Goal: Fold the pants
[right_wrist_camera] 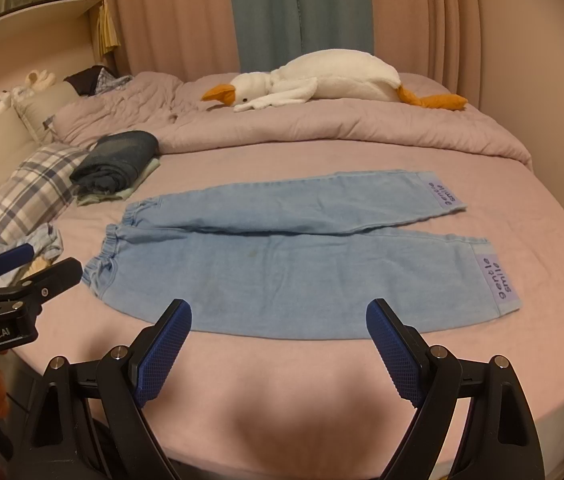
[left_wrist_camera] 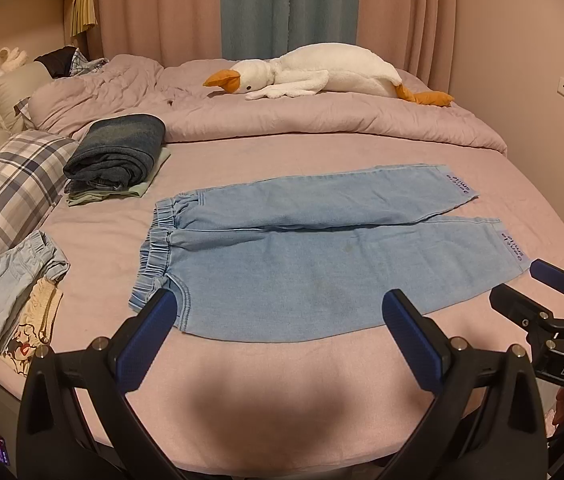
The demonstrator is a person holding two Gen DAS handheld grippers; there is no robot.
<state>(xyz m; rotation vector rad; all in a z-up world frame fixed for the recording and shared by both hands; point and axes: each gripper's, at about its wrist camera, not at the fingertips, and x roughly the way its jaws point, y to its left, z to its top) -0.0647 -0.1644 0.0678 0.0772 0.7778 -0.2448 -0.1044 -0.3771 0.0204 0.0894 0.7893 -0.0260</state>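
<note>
Light blue denim pants point(left_wrist_camera: 302, 256) point(right_wrist_camera: 282, 256) lie flat and unfolded on the pink bed sheet point(left_wrist_camera: 282, 380), waistband to the left, both legs running right to cuffs with purple labels. My left gripper point(left_wrist_camera: 279, 300) is open just short of the pants' near edge, closer to the waistband, nothing between its blue pads. My right gripper point(right_wrist_camera: 279, 312) is open too, at the near edge of the closer leg, holding nothing. Each gripper shows in the other's view: the right gripper point(left_wrist_camera: 522, 284) at the edge by the cuff, the left gripper point(right_wrist_camera: 47, 262) by the waistband.
A folded dark garment stack point(left_wrist_camera: 117, 156) sits left of the pants near a plaid pillow point(left_wrist_camera: 9, 188). A loose heap of clothes point(left_wrist_camera: 13, 288) lies at the left edge. A white plush goose point(left_wrist_camera: 322, 72) rests on the rumpled quilt point(left_wrist_camera: 322, 120) at the back, before curtains.
</note>
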